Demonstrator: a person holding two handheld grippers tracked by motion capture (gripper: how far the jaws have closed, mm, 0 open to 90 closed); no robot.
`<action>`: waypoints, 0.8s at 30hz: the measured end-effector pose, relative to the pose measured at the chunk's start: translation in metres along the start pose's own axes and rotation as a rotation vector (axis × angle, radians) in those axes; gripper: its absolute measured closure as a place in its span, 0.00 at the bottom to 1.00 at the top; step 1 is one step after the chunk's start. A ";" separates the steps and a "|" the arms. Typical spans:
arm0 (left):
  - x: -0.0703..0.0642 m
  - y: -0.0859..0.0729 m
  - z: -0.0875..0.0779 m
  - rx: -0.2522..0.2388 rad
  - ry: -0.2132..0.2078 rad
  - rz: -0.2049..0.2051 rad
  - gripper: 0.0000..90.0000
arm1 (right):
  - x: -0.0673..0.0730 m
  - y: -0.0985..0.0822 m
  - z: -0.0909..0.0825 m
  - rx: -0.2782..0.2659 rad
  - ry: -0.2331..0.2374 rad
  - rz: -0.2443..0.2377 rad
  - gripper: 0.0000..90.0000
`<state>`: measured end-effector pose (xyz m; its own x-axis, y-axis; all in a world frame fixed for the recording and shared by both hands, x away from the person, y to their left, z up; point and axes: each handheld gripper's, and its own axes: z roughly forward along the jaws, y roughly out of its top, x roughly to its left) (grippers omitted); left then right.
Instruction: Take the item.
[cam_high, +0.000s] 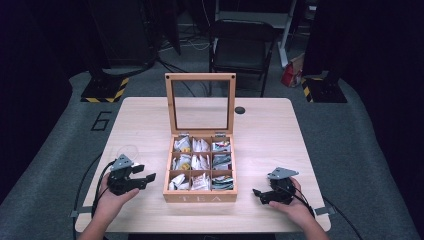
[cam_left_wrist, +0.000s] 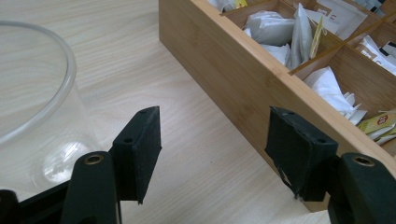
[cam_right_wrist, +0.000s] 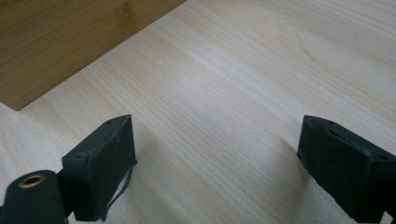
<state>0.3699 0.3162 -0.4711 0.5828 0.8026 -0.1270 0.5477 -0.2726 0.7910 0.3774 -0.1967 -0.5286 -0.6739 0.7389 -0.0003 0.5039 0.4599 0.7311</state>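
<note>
I note a light wood counter on grey carpet floor, which bears a painted "6". Beyond it stands a black folding chair. Two stand bases with yellow-black hazard stripes flank it. Dark curtains enclose the room.

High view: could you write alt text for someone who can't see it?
An open wooden tea box with nine compartments of tea bags sits on a pale table, its glass lid upright. A person's hands hold the open left tool and right tool beside it.
</note>
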 end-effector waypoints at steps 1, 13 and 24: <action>-0.001 0.001 0.000 -0.004 0.000 -0.003 0.39 | 0.000 0.000 0.000 0.000 0.000 0.000 0.12; -0.007 0.023 0.000 -0.012 0.002 0.045 0.39 | 0.000 0.000 0.000 0.002 0.001 -0.004 0.12; -0.011 0.040 0.005 0.003 -0.016 0.031 0.42 | 0.000 0.000 0.000 0.000 0.000 0.000 0.12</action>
<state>0.3881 0.2937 -0.4404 0.6090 0.7852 -0.1123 0.5312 -0.2986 0.7929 0.3774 -0.1967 -0.5286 -0.6741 0.7386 -0.0004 0.5038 0.4602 0.7310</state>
